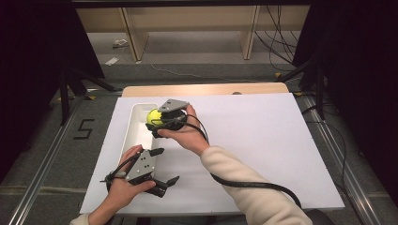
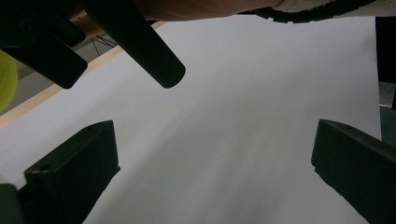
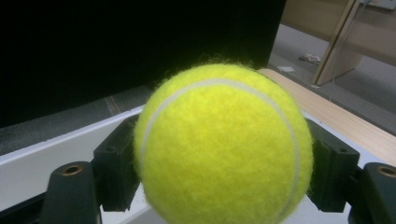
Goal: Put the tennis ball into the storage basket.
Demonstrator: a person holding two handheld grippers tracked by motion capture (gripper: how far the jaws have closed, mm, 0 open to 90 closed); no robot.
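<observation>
- Right gripper point(image 1: 157, 123) clamps a yellow tennis ball point(image 1: 154, 116) above the white tray point(image 1: 133, 131); the ball hides most of its jaws.
- Left gripper point(image 1: 164, 165) rests open over the white sheet point(image 1: 263, 140), nothing between its jaws.
- The tray's interior is partly hidden.

The high view is evenly lit from above, and the white sheet point(image 1: 263, 140) on the table is rendered bright while the room's left and right sides are lost in darkness. Soft shadows are cast beneath the hands. In the left gripper view, the near black jaws are blurred and dim. The tennis ball point(image 3: 223, 144) is shown sharp and vividly lit in the right gripper view, against a black background.
</observation>
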